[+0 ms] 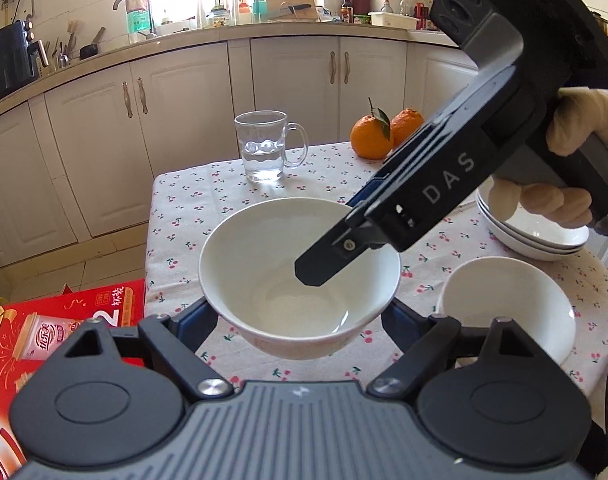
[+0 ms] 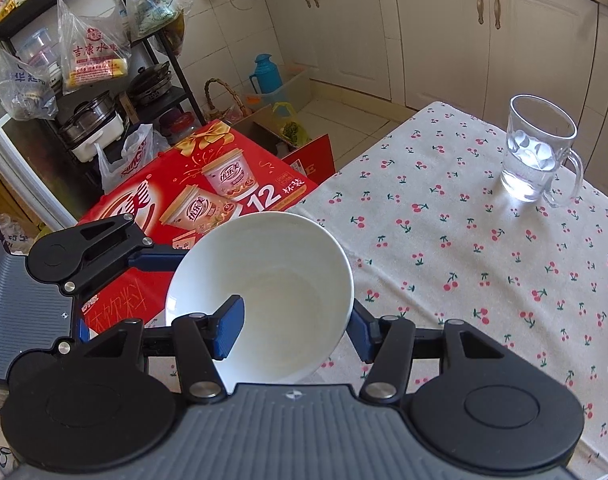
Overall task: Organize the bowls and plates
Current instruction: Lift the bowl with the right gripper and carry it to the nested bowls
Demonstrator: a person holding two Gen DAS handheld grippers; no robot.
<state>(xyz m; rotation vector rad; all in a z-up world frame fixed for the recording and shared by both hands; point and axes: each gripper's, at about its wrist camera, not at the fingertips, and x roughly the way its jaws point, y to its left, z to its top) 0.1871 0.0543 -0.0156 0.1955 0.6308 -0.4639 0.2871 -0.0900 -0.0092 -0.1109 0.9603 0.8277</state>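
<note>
A white bowl (image 1: 288,280) is held above the cherry-print tablecloth (image 1: 208,208) near the table's left edge. My left gripper (image 1: 300,320) spans the bowl from outside, fingers on both sides. My right gripper (image 2: 296,330) grips the bowl's (image 2: 272,288) rim wall, one blue finger (image 2: 230,330) inside and one outside; it shows in the left wrist view (image 1: 319,268) reaching in from the upper right. A second white bowl (image 1: 507,308) sits on the table to the right. A stack of white plates (image 1: 539,240) lies behind it.
A glass mug (image 1: 264,148) with water stands at the table's back; it also shows in the right wrist view (image 2: 535,148). Two oranges (image 1: 379,136) sit at the back right. A red carton (image 2: 208,200) lies on the floor left of the table. Kitchen cabinets (image 1: 184,112) are behind.
</note>
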